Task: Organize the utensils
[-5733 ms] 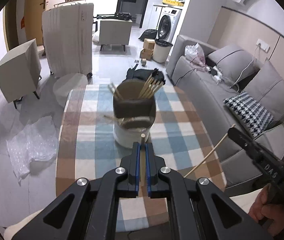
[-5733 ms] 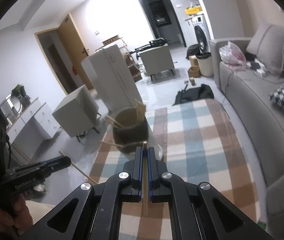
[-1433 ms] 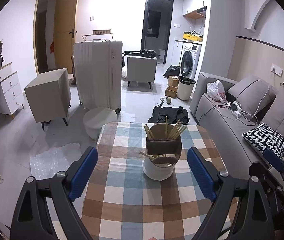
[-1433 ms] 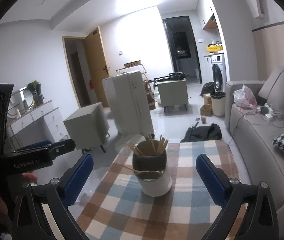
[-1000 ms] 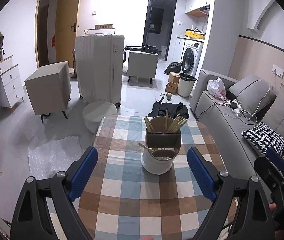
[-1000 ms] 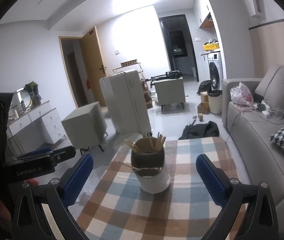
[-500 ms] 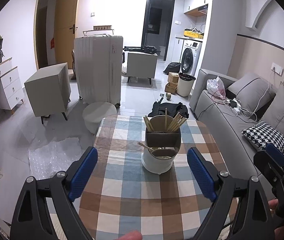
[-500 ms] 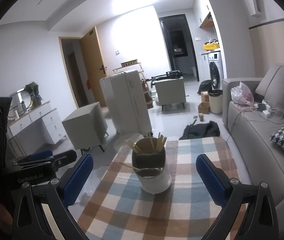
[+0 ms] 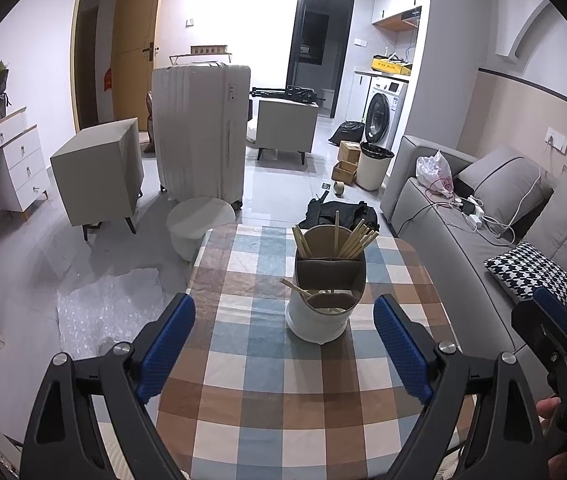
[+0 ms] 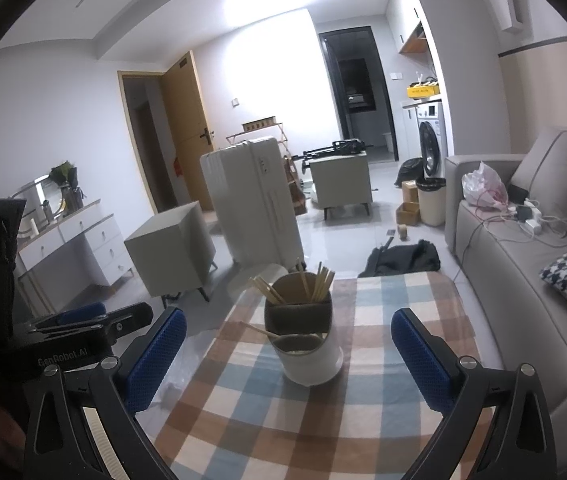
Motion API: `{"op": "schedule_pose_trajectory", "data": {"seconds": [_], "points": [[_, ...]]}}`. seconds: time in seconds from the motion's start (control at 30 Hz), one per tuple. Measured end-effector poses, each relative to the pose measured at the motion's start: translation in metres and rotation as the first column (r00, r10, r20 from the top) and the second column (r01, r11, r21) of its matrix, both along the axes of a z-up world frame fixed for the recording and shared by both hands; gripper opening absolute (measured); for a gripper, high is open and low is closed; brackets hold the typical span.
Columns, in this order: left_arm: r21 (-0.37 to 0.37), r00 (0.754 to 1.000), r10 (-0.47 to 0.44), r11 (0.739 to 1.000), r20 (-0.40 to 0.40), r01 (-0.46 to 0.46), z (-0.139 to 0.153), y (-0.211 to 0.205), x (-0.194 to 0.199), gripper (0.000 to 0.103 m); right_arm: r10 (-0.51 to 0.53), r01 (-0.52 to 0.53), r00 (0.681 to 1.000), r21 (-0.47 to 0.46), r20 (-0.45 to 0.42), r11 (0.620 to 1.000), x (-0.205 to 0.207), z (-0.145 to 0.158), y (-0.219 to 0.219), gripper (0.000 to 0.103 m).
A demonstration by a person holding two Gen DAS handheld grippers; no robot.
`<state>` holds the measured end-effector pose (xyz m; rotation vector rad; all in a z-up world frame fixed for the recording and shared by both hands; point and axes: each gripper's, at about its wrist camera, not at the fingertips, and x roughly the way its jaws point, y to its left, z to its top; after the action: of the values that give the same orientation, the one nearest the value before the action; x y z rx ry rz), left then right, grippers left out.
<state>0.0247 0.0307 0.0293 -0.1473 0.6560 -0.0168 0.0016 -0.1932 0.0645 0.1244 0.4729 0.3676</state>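
Both grippers, left gripper and right gripper, hover level above the checked tablecloth, jaws spread wide and empty. Between them stands the white utensil holder with wooden chopsticks upright inside. "GenRobot.AI" marks the left gripper's side.

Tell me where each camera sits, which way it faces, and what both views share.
Left wrist: rides the open left claw, looking across the checked table at the utensil holder; the right claw shows at the right edge.
Right wrist: rides the open right claw, facing the utensil holder from slightly further right; the left claw shows at the left.
Shared: table, holder with chopsticks, suitcase, sofa.
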Motion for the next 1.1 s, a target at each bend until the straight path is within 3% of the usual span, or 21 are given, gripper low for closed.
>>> {"op": "schedule_pose_trajectory", "data": {"seconds": [1.1], "points": [[0.001,1.000,0.006,1.000,-0.008,-0.006,-0.0023,0.0000,0.0021,0.088,0.000,0.000,1.000,0.003,-0.007,1.000,0.0029,-0.0012,0.0003,0.103]]}}
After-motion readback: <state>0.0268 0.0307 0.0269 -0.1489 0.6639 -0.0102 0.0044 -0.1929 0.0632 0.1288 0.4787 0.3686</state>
